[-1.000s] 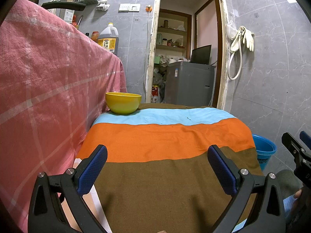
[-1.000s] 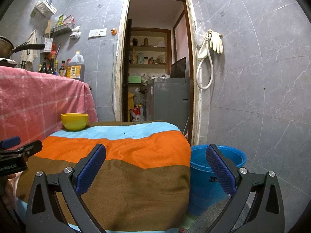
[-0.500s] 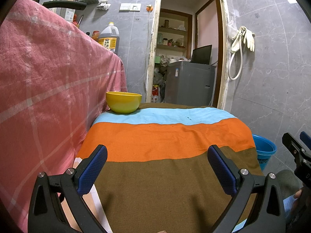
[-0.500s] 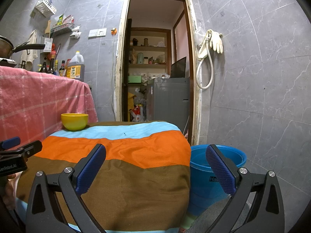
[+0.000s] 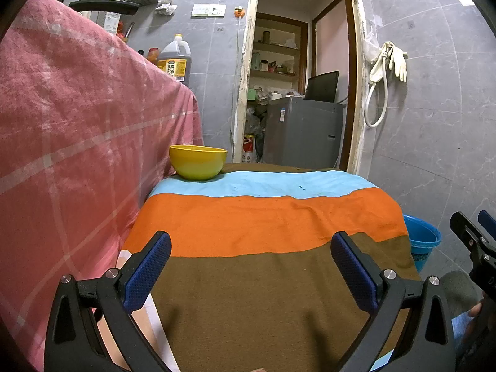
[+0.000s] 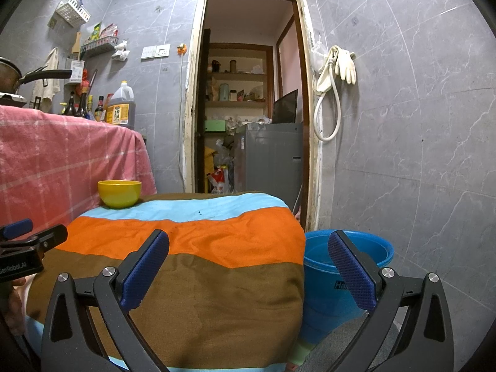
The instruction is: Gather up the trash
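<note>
My left gripper [image 5: 251, 257] is open and empty, held over the near brown band of the striped cloth [image 5: 266, 217] on the table. My right gripper [image 6: 248, 257] is open and empty, over the table's right front corner, with the blue bucket [image 6: 347, 266] behind its right finger. A yellow bowl [image 5: 197, 161] stands on the table's far left corner; it also shows in the right wrist view [image 6: 119, 192]. The bucket also shows in the left wrist view [image 5: 421, 241], on the floor right of the table. No loose trash shows on the cloth.
A counter draped in pink checked cloth [image 5: 77, 142] rises along the table's left side, with an oil jug [image 5: 174, 59] on top. A doorway behind the table opens to a grey appliance [image 5: 305, 130]. Grey tiled wall [image 6: 418, 155] is at right, with gloves and a hose [image 6: 336, 71].
</note>
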`<state>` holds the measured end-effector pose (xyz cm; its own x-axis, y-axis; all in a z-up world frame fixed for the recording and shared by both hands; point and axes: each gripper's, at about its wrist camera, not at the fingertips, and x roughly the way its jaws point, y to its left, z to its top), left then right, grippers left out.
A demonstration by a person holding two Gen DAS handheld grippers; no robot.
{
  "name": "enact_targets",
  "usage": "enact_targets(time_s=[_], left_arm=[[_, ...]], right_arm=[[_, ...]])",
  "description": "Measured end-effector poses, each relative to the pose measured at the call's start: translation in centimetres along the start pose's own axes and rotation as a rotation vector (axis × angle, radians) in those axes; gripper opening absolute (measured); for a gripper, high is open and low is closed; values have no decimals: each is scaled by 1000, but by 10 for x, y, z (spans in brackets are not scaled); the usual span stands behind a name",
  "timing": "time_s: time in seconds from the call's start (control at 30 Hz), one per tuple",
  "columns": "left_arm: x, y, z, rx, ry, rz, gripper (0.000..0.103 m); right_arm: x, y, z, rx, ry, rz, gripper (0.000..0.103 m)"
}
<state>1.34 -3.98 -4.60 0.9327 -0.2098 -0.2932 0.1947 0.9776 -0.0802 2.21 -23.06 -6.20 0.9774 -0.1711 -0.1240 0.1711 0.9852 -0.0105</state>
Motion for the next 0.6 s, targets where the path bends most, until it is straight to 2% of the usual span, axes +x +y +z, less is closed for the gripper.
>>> enact_targets(time_s=[0.6], left_arm=[[0, -1, -1, -6, 7, 3, 101]], right_arm=[[0, 1, 0, 1, 2, 0, 103]])
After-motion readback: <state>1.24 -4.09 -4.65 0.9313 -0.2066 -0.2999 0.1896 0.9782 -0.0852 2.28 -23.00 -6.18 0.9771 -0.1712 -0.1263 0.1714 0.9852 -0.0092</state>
